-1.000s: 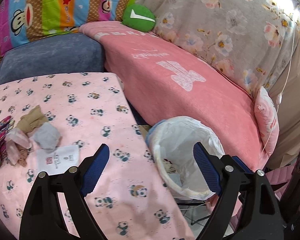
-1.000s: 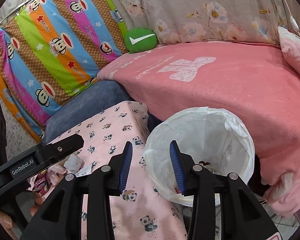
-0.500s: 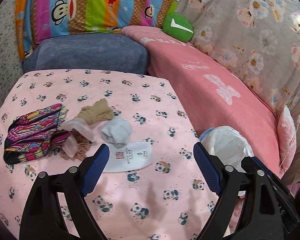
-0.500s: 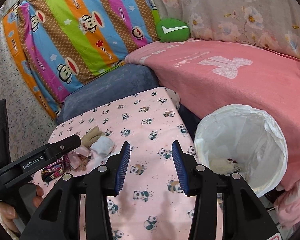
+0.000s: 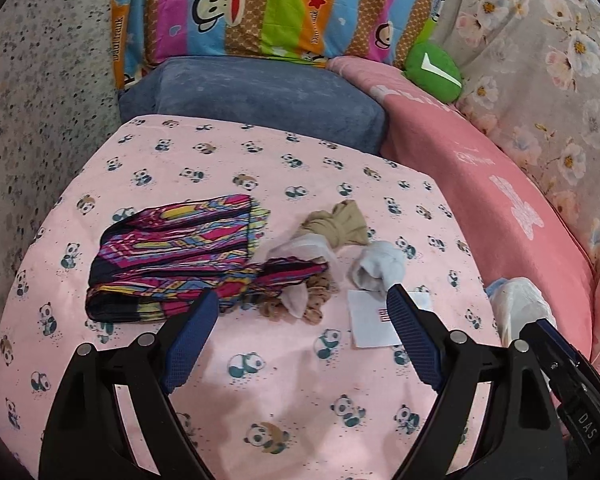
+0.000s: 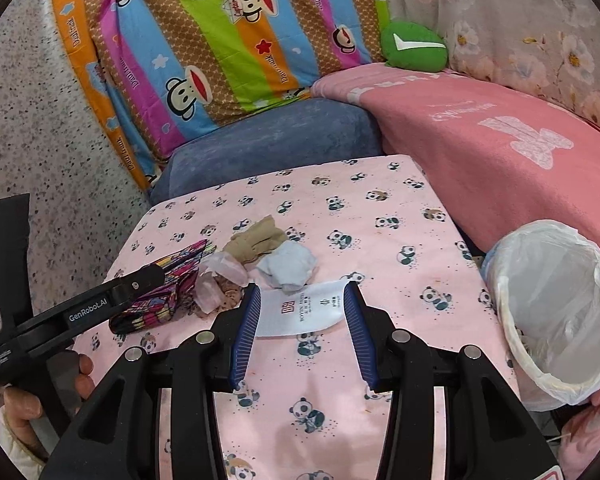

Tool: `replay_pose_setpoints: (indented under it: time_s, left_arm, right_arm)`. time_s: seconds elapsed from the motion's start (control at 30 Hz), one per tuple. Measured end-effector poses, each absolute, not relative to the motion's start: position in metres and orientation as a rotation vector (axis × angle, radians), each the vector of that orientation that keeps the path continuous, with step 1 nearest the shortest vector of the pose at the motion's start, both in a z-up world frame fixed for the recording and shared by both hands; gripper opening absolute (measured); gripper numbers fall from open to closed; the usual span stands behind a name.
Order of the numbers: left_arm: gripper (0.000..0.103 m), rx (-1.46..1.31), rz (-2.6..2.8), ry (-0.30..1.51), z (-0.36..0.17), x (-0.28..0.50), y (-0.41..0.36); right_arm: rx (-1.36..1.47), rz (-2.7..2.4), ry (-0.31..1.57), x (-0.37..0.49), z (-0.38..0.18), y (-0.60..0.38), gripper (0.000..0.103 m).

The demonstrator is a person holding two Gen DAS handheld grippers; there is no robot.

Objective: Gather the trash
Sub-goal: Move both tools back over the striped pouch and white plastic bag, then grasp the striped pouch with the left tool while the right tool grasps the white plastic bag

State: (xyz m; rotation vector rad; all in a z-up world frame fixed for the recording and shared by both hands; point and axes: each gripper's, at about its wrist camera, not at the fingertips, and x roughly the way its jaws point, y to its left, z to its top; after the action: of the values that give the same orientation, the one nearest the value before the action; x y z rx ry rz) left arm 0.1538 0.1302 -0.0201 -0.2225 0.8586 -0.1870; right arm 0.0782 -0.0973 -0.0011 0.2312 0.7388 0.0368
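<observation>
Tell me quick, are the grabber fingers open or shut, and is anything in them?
Left gripper: open, holding nothing, above the panda cloth.
Right gripper: open, holding nothing, fingers either side of the white paper tag.

Matt cloth tablecloth (image 6: pixel 380 248); crinkly thin plastic (translucent) bin liner (image 6: pixel 556 304).

Pink panda-print tablecloth (image 5: pixel 260 160), multicolour zigzag cloth (image 5: pixel 172 256), tan sock (image 5: pixel 336 224), white bin liner (image 6: pixel 556 308), blue gripper pads (image 6: pixel 246 320).
</observation>
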Motion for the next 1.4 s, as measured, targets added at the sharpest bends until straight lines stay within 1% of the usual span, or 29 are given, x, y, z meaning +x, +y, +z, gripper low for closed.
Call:
replay_pose_setpoints:
  time_s: [0.43, 0.63, 0.73, 0.8, 0.83, 0.9, 0.93, 0.97, 1.0, 1.17, 1.4]
  left_arm:
    - [0.082, -0.336, 0.021, 0.925, -0.066, 0.182, 0.242]
    - [0.082, -0.382, 0.039, 0.979, -0.092, 0.203, 0.261]
    - [0.078, -0.388, 0.029, 1.007, -0.105, 0.212, 0.26]
    - [0.065, -0.39, 0.009, 1.029, -0.113, 0.216, 0.257]
    - [0.06, -0.388, -0.003, 1.038, -0.115, 0.218, 0.254]
    - [0.037, -0.373, -0.023, 1.041, -0.117, 0.219, 0.249]
    - [0.029, -0.371, -0.037, 1.04, -0.116, 0.22, 0.248]
    - [0.014, -0.385, -0.05, 1.042, -0.115, 0.22, 0.248]
    - [0.008, -0.412, -0.065, 1.038, -0.113, 0.22, 0.249]
    - [0.005, -0.409, -0.087, 0.95, -0.079, 0.219, 0.244]
    - [0.004, -0.374, -0.105, 0.849, -0.031, 0.228, 0.234]
  right_arm:
    - [0.201, 0.121, 0.802, 0.126, -0.022, -0.036, 0.043]
    - [0.22, 0.148, 0.835, 0.158, -0.034, -0.009, 0.043]
    - [0.227, 0.153, 0.849, 0.172, -0.04, 0.001, 0.043]
    - [0.23, 0.154, 0.86, 0.178, -0.044, 0.006, 0.043]
    - [0.23, 0.154, 0.864, 0.18, -0.047, 0.007, 0.043]
    - [0.229, 0.153, 0.878, 0.18, -0.053, 0.009, 0.043]
    - [0.227, 0.151, 0.886, 0.179, -0.057, 0.01, 0.043]
    - [0.226, 0.148, 0.892, 0.178, -0.06, 0.009, 0.043]
    - [0.227, 0.145, 0.898, 0.177, -0.063, 0.008, 0.043]
    - [0.246, 0.134, 0.92, 0.169, -0.074, -0.001, 0.043]
    - [0.239, 0.145, 0.949, 0.167, -0.089, -0.001, 0.043]
